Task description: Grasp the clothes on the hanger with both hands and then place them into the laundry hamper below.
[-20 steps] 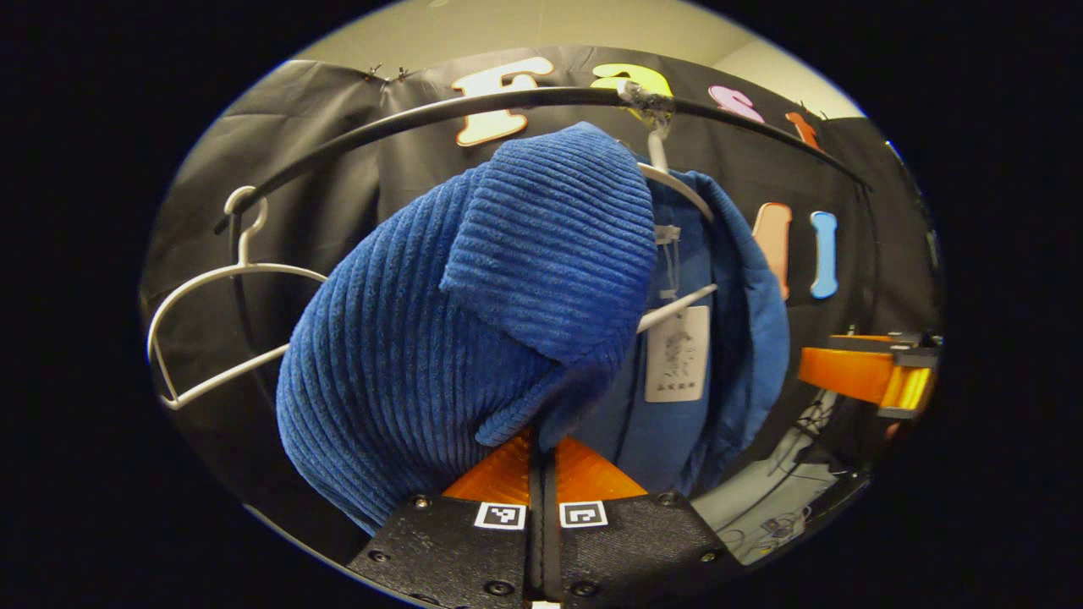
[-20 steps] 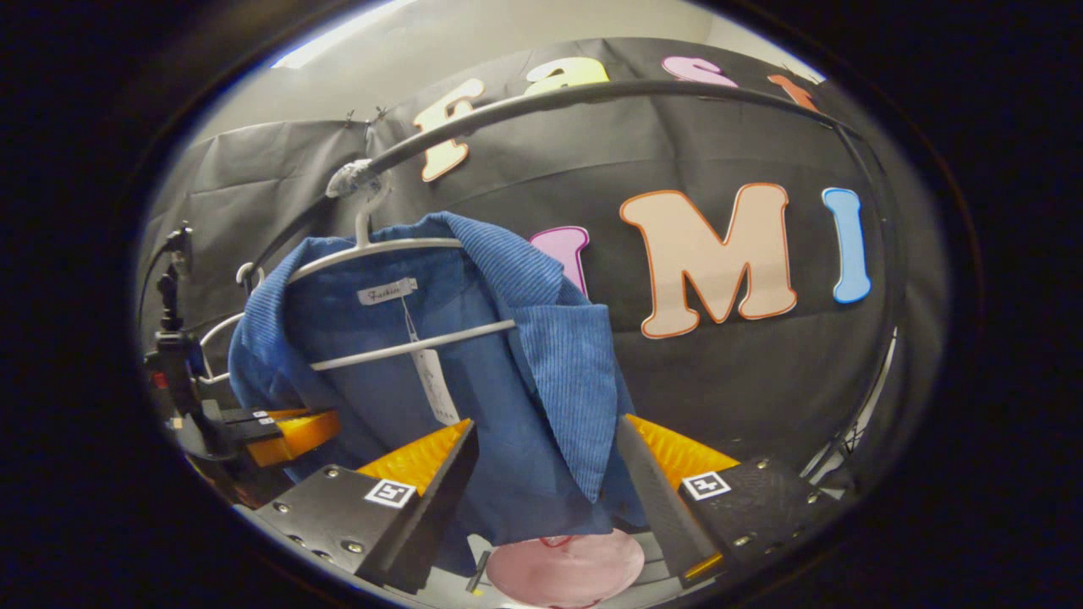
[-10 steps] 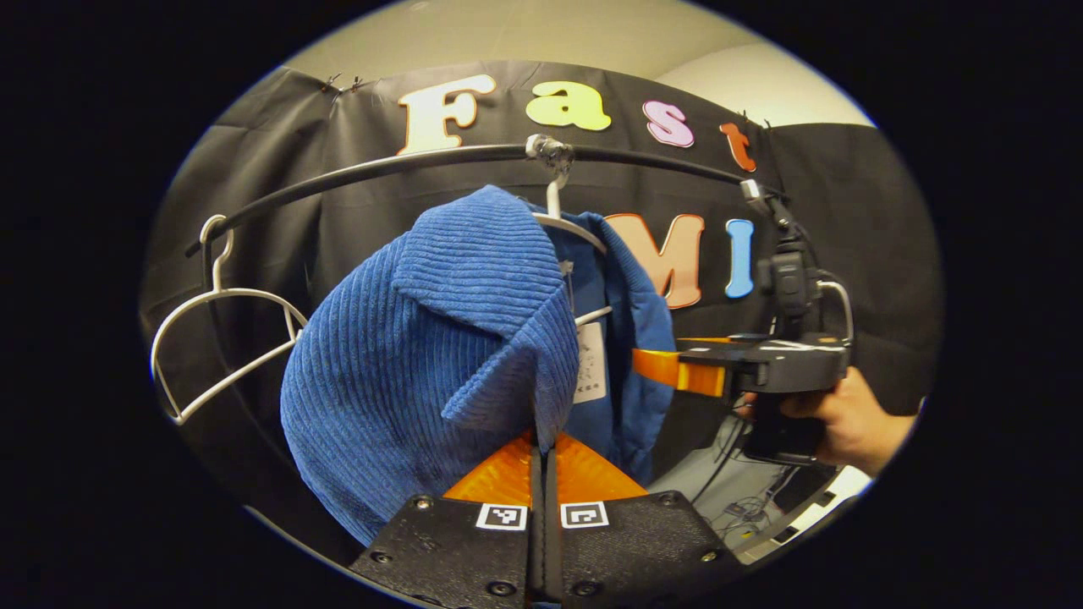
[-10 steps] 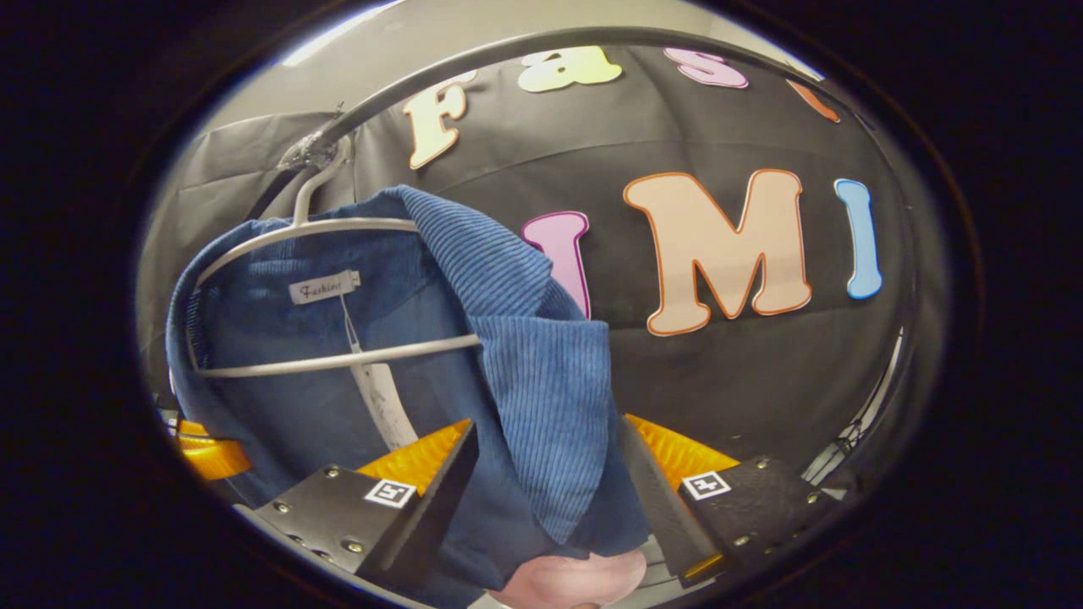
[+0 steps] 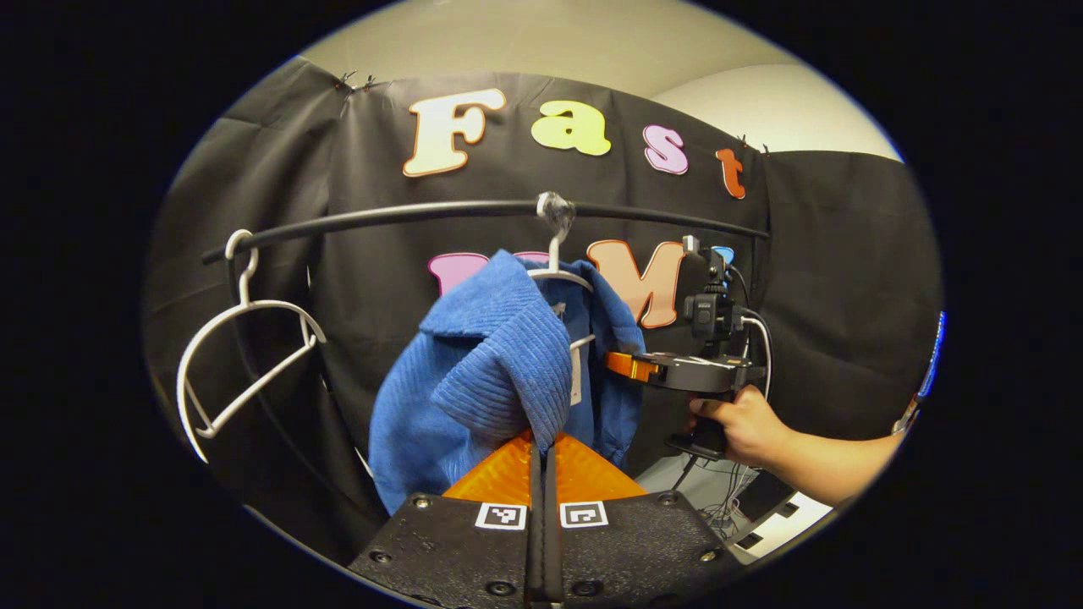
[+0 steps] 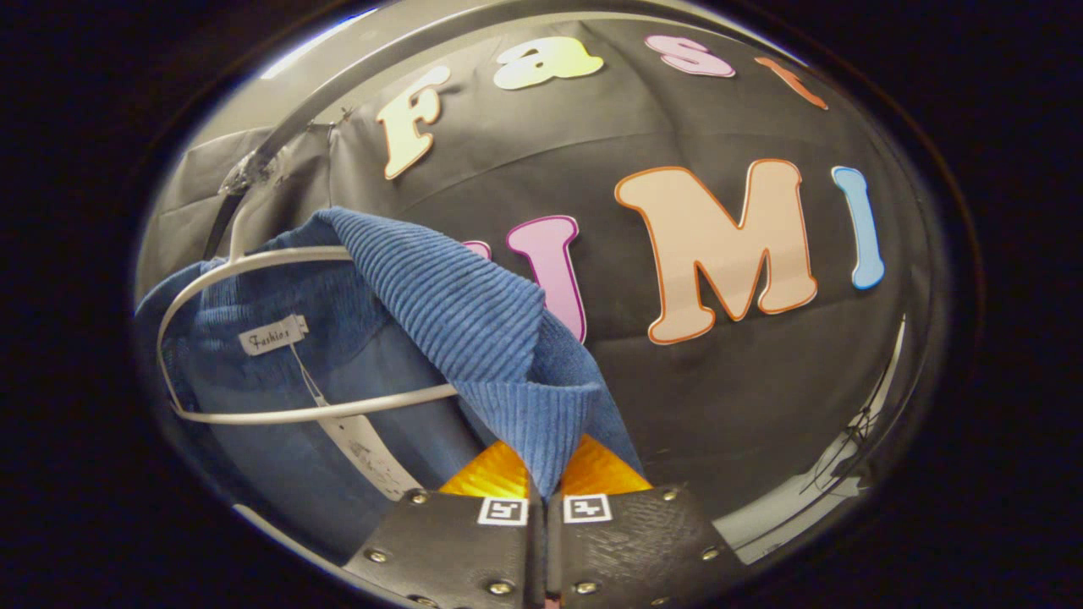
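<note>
The blue shirt (image 5: 474,372) hung on its hanger (image 6: 254,338) from the rail (image 5: 406,216), its near collar edge pinched in the closed left gripper (image 5: 544,457), its far collar point clamped in the closed right gripper (image 6: 544,474).

We see the shirt (image 5: 499,355) on its hanger (image 5: 554,271) under the rail (image 5: 406,213), a bare hanger (image 5: 245,338) to its left
</note>
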`<state>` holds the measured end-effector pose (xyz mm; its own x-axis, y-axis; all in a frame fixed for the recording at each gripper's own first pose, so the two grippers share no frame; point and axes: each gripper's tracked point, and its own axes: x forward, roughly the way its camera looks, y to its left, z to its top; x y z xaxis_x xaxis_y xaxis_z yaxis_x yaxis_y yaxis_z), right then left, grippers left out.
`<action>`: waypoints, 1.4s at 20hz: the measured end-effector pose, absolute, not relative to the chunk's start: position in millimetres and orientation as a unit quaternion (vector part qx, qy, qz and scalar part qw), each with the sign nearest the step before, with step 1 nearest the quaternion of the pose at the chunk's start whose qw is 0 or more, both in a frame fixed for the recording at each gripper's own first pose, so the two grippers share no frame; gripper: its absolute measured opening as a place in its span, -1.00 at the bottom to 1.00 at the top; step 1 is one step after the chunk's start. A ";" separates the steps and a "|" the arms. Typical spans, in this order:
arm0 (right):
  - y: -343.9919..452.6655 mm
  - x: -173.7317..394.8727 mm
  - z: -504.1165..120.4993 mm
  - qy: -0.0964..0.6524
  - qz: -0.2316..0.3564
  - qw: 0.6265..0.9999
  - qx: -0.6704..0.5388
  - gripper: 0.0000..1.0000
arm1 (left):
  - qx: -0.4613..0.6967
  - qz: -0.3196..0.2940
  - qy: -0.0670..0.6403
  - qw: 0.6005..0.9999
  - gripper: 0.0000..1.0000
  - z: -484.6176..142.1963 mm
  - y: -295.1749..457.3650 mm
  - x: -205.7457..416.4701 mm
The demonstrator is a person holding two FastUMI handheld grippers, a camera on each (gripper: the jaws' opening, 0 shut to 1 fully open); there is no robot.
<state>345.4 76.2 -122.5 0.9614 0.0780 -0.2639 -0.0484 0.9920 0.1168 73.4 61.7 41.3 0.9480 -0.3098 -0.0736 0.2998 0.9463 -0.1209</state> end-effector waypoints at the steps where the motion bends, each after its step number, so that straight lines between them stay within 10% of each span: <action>1: 75.2 344.4 -120.6 0.130 0.024 0.990 0.052 -0.97 | -0.051 -0.149 0.043 0.987 -0.99 46.8 71.8 68.0; 28: 34.3 373.8 -44.3 0.015 -0.084 0.996 0.041 -0.99 | 0.102 -0.007 -0.002 0.995 -0.99 75.1 227.9 169.3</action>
